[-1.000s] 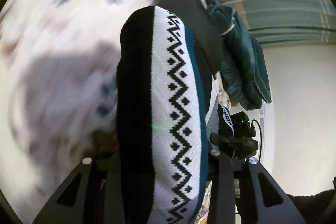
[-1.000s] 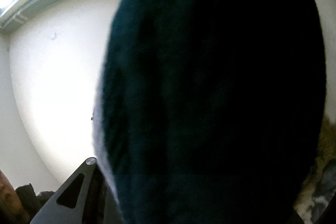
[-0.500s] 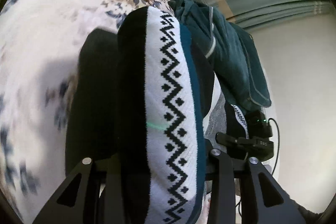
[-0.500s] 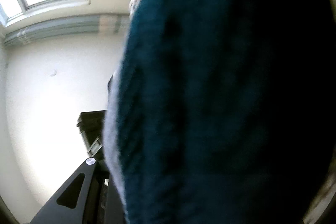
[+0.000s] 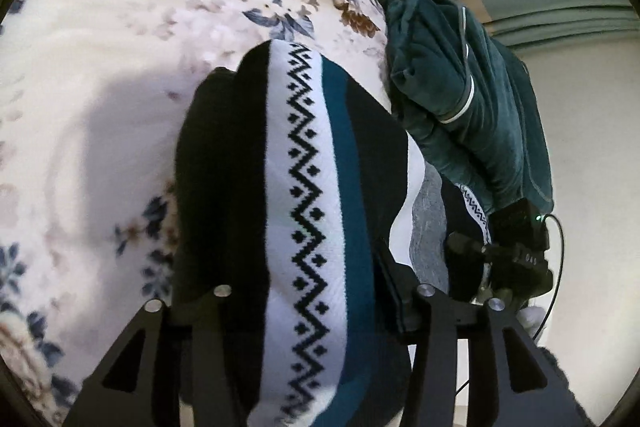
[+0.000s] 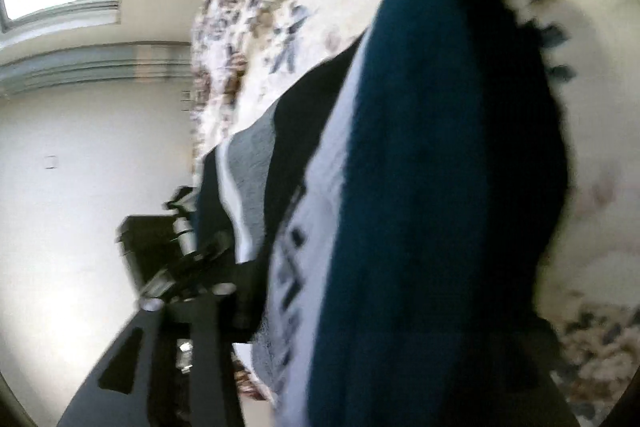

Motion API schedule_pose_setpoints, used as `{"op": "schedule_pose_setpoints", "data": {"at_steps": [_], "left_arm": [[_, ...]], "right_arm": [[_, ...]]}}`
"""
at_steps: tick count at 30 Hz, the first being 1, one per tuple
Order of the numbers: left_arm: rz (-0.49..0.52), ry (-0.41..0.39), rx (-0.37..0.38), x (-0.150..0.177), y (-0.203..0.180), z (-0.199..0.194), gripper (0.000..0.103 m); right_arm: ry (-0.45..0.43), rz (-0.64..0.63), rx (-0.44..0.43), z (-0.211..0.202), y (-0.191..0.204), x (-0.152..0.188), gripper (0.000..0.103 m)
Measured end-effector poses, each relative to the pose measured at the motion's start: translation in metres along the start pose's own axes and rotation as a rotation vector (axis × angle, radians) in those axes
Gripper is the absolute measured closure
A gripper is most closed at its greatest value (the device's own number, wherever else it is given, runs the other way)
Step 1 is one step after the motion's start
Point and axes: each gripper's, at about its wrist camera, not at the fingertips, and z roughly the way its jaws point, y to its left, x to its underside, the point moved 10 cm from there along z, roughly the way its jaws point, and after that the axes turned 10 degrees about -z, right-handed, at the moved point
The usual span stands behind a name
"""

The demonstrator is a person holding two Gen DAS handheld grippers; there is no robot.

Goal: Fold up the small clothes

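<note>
Where left view shows teal garment (image 5: 460, 95), right blurs.

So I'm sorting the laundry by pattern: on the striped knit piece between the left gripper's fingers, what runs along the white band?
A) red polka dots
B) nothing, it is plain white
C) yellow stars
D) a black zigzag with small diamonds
D: in the left wrist view the knit piece shows a black zigzag with small diamonds down its white band, beside a teal stripe.

The sock (image 5: 304, 195) is ribbed knit cloth; the floral blanket (image 5: 120, 47) is soft fleece; the teal garment (image 5: 472, 99) looks plush, velvety.
</note>
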Motion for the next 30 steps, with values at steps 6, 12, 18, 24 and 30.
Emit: {"op": "schedule_pose_setpoints", "data": {"at_steps": [6,12,18,24,30], "left_arm": [[0.103,-0.183,-0.231,-0.005,0.000,-0.041,0.027],[0.225,-0.427,-0.513,0.024,-0.017,-0.094,0.000],[0.289,-0.500,-0.614,0.079,-0.052,-0.120,0.000],[0.329,-0.538,-0.620,0.134,-0.102,-0.152,0.000],[0.353,-0.567,-0.596,0.197,-0.146,-0.198,0.000]], "right_arm": [[-0.059,-0.057,0.268,-0.051,-0.010,-0.023,0.031],[-0.114,-0.199,0.670,-0.152,-0.040,0.014,0.001],[-0.211,-0.271,0.955,-0.213,-0.007,0.075,0.000],[-0.307,-0.293,1.035,-0.269,0.042,0.132,0.000],[-0.381,-0.318,1.035,-0.335,0.096,0.191,0.000]]}}
